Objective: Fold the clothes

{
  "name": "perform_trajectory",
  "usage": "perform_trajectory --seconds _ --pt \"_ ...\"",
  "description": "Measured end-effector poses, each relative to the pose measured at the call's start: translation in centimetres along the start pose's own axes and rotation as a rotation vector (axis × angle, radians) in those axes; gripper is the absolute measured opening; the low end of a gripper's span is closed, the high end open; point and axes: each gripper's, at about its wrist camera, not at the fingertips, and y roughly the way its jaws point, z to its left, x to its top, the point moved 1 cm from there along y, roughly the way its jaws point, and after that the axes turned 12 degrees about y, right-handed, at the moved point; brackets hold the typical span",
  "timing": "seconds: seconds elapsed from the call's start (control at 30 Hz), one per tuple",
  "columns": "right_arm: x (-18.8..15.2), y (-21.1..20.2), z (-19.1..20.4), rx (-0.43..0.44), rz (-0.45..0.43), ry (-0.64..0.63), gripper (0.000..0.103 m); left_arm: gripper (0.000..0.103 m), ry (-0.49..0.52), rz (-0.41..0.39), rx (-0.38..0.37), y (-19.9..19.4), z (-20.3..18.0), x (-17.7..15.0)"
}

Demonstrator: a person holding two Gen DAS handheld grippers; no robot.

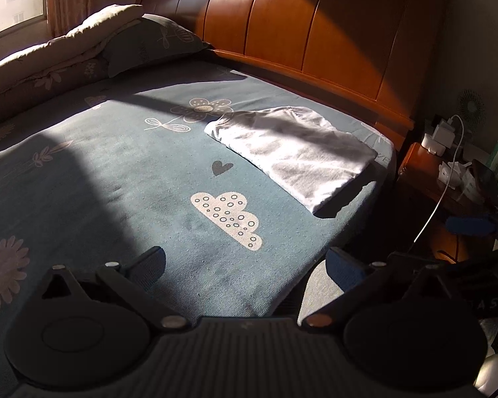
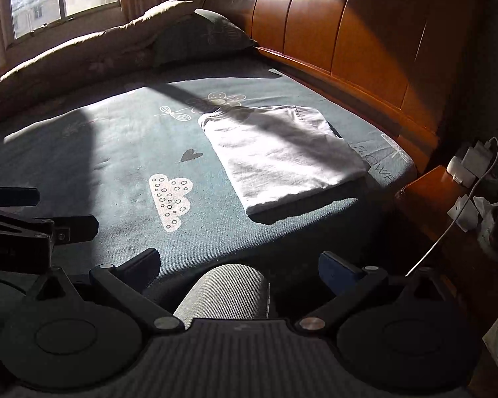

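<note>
- A white cotton garment (image 1: 292, 152), folded into a flat rectangle, lies on the blue-grey printed bed sheet (image 1: 132, 172) near the bed's right edge, close to the glossy orange-brown wooden headboard (image 1: 315, 33). Its edges look squared and no sleeve or hem sticks out, so I judge the folding of this piece finished.
- It sits just beside a printed flower and well apart from the white cloud print (image 1: 227, 219); probably parked at the side to keep the middle of the bed free as a working area.
- The left tongs (image 1: 245, 265) hang low over the near edge of the bed, fingers spread wide with nothing between them, pointing along the sheet toward the garment but well short of it.
- The right tongs (image 2: 239, 265) are likewise wide apart and empty, held lower and nearer the bed's edge, above a grey ribbed fabric roll (image 2: 225, 292); whether that roll is a knee, a cushion or more clothing I cannot tell.
- From the right wrist view the left tongs show at the left margin, side by side with the right, both drawn clear of the cloth.
- A beige rumpled quilt (image 2: 83, 56) and a dark patterned pillow (image 2: 199, 36) are heaped at the far side under the window, out of the way.
- A wooden nightstand (image 2: 441, 205) with a white charger cable stands beside the bed.
- No other loose garment is in sight.
</note>
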Motion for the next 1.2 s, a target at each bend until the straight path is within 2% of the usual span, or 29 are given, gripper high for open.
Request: perform_trajectory --seconds 0.27,1.2 --pt "-0.46 -0.43 0.62 0.008 0.002 -0.011 0.103 0.102 0.010 -0.020 0.006 -1.06 -0.10 -0.06" --pt "-0.42 -0.48 0.97 0.021 0.008 -0.026 0.103 0.102 0.004 -0.002 0.005 -0.58 0.05 -0.01"
